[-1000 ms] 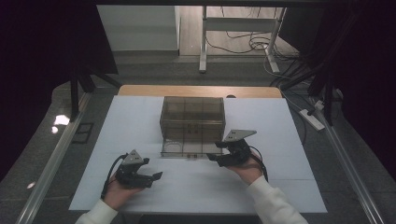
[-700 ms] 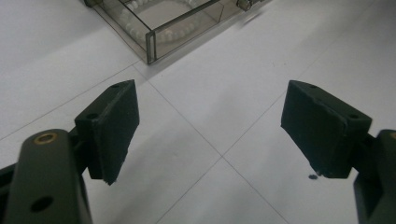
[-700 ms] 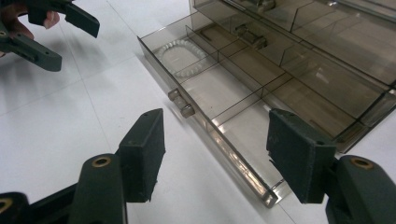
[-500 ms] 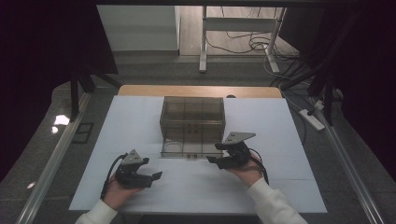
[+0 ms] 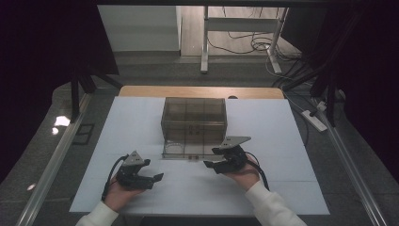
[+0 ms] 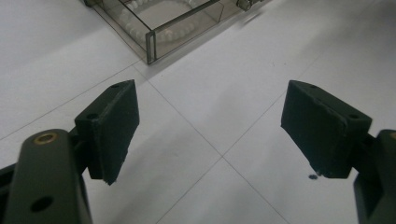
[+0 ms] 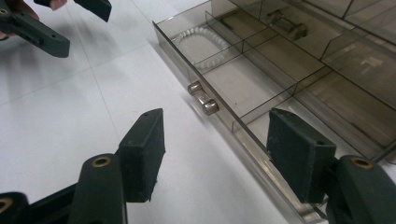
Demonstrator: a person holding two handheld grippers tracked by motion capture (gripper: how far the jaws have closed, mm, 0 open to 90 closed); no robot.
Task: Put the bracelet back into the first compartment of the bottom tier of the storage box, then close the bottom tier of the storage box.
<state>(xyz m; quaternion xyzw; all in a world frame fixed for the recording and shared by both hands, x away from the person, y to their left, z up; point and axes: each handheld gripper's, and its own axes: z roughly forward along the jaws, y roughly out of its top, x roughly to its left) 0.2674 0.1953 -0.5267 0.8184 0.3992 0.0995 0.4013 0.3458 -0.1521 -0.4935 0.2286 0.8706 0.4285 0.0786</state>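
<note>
Smoked clear plastic forms the drawer (image 7: 243, 88), which is seen pulled out of the cabinet (image 5: 193, 115) toward the table's near edge, a bead ring (image 7: 205, 44) lying in one compartment. Its long axis runs parallel to that edge, its handle (image 7: 202, 100) facing the person. The right gripper (image 7: 219, 154) and left gripper (image 6: 210, 126) are held wide open and empty; closing or emptying is judged left.

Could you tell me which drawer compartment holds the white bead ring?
The end compartment farthest from the right claw; the bead ring lies there, the other compartments look bare.
</note>
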